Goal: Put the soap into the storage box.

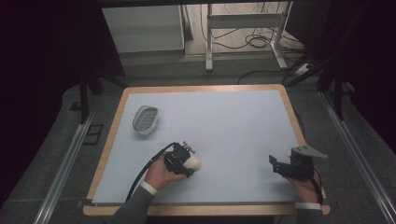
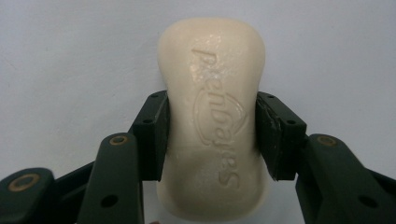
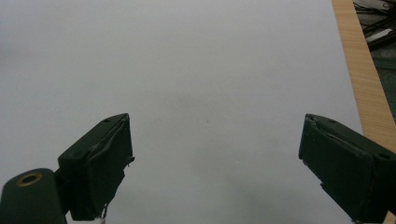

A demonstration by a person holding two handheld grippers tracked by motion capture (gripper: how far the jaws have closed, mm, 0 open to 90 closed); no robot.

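A pale blue sheet covers a wood-edged tabletop in a dim room. Near its front edge, left of centre, lies a cream bar of soap, embossed with lettering. The left claw has clamped its pads on the bar's long sides at the waist. The soap is likely hard, smooth, slippery and fairly light, so this mid-bar grip suits. The right claw hangs wide open, empty, over the sheet. A white soap dish sits far left.

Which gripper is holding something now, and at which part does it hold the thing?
The left gripper holds a bar of soap by its two long sides, near the middle of the bar. The right gripper is open and holds nothing.
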